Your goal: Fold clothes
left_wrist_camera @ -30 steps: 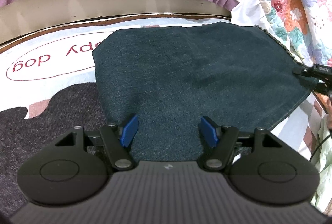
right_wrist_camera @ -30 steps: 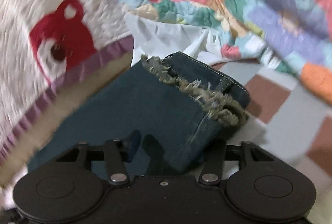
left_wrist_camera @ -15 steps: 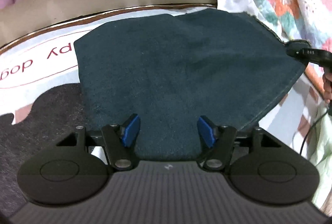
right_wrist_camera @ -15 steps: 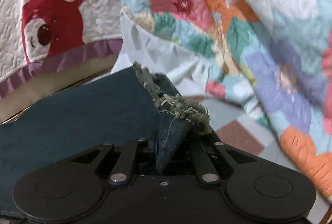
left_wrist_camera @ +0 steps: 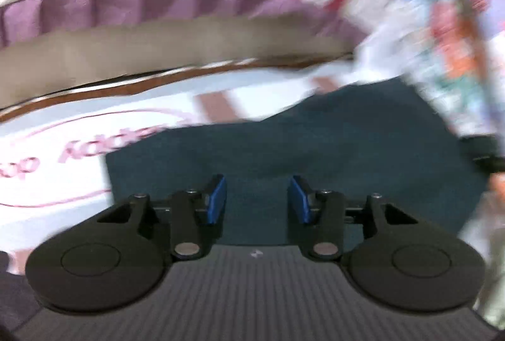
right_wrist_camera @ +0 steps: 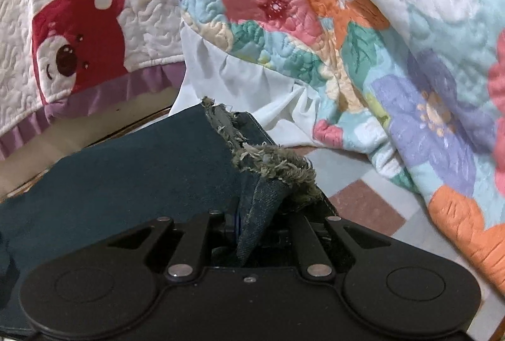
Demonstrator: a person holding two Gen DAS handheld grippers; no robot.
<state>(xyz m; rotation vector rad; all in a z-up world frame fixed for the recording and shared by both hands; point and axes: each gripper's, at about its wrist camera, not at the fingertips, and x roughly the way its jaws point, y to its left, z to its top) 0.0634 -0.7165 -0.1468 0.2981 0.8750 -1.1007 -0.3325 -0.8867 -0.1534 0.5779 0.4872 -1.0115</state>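
Right wrist: jaws pinch frayed denim garment (right_wrist_camera: 126, 183); left probably spread.

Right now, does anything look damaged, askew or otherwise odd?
The denim garment has a raggedly frayed hem, right where the right gripper pinches it; it may be a raw-edge style rather than damage. The left gripper hangs open above the fabric. The left wrist view is motion-blurred.
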